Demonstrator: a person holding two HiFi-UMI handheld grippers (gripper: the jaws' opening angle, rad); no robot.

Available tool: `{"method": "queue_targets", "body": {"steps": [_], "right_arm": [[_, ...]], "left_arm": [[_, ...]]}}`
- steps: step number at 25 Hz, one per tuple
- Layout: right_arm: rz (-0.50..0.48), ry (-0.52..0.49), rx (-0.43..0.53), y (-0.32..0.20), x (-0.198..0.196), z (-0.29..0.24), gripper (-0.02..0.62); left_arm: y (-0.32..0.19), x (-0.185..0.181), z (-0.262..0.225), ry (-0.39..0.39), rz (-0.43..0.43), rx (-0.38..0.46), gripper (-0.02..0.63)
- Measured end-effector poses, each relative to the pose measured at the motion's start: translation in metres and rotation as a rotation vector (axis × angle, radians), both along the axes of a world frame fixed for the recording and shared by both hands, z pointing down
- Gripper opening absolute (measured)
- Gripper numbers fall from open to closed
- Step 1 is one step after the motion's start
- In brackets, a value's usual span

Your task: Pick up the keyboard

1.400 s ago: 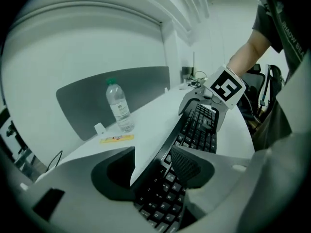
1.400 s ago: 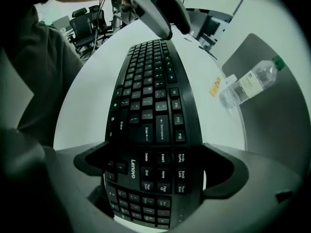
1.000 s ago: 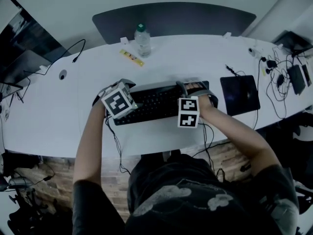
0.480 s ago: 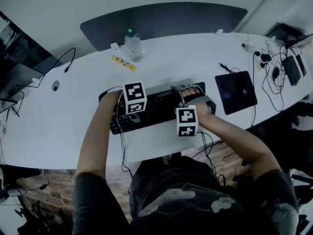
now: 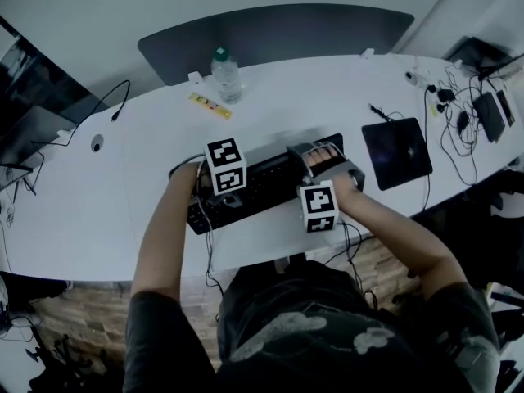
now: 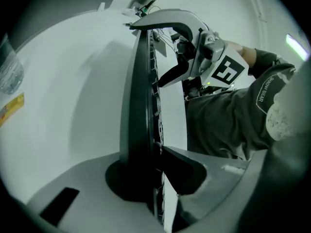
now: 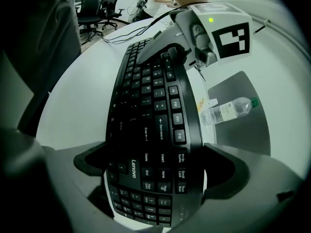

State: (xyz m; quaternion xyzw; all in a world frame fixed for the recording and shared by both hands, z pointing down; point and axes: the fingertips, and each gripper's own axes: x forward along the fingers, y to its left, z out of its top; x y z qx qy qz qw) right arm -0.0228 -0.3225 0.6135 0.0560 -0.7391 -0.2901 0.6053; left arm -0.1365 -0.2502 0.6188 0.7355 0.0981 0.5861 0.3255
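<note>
The left gripper (image 6: 154, 176) has just been closing its jaws and now pinches the left end of the black Lenovo keyboard (image 5: 264, 182), one pad against the underside and the other against the key side. The keyboard sits across the near middle of the white table (image 5: 115, 195), spanning from one gripper to the other. Whether it is clear of the surface cannot be told. At its right end the right gripper (image 7: 156, 168) stands wide, its pads pressing the front and back edges beside the number pad.

Only the head view takes in the whole layout: a water bottle (image 5: 224, 74) and a yellow strip (image 5: 209, 105) farther back, and a dark mouse pad (image 5: 397, 152) to the right. The left gripper view shows the keyboard edge-on. The right gripper view shows its key legends and office chairs (image 7: 97, 6) beyond the table.
</note>
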Motion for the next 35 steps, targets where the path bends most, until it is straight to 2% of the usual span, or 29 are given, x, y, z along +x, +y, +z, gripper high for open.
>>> {"method": "queue_targets", "body": {"steps": [7,11,14,17,20,21,23,26,33,35], "right_arm": [[-0.032,-0.005,0.073,0.006,0.001,-0.005,0.572],[-0.015,-0.055,0.118,0.007,0.002,-0.013,0.571],[0.007,-0.101,0.151,0.003,0.004,-0.024,0.571],[0.036,-0.182,0.172,0.003,0.01,-0.037,0.571],[0.115,-0.32,0.148,0.008,0.015,-0.054,0.557],[0.155,-0.376,0.148,0.008,0.018,-0.062,0.509],[0.237,-0.49,0.17,0.004,0.027,-0.077,0.309],[0.326,-0.592,0.183,0.004,0.043,-0.087,0.215],[0.451,-0.694,0.209,0.004,0.07,-0.091,0.011],[0.503,-0.734,0.198,0.002,0.076,-0.091,0.002]], "left_arm": [[0.014,0.006,-0.007,0.036,-0.077,0.051,0.074],[0.016,0.01,-0.011,0.022,-0.129,0.086,0.072],[0.016,0.012,-0.016,0.026,-0.206,0.103,0.072],[0.017,0.013,-0.022,0.035,-0.289,0.146,0.074],[0.018,0.015,-0.026,0.045,-0.373,0.205,0.074],[0.018,0.016,-0.027,0.051,-0.414,0.225,0.074],[0.02,0.022,-0.031,0.071,-0.52,0.244,0.074],[0.028,0.037,-0.039,0.11,-0.668,0.239,0.075],[0.041,0.061,-0.052,0.106,-0.862,0.331,0.075],[0.042,0.067,-0.055,0.099,-0.927,0.359,0.075]]}}
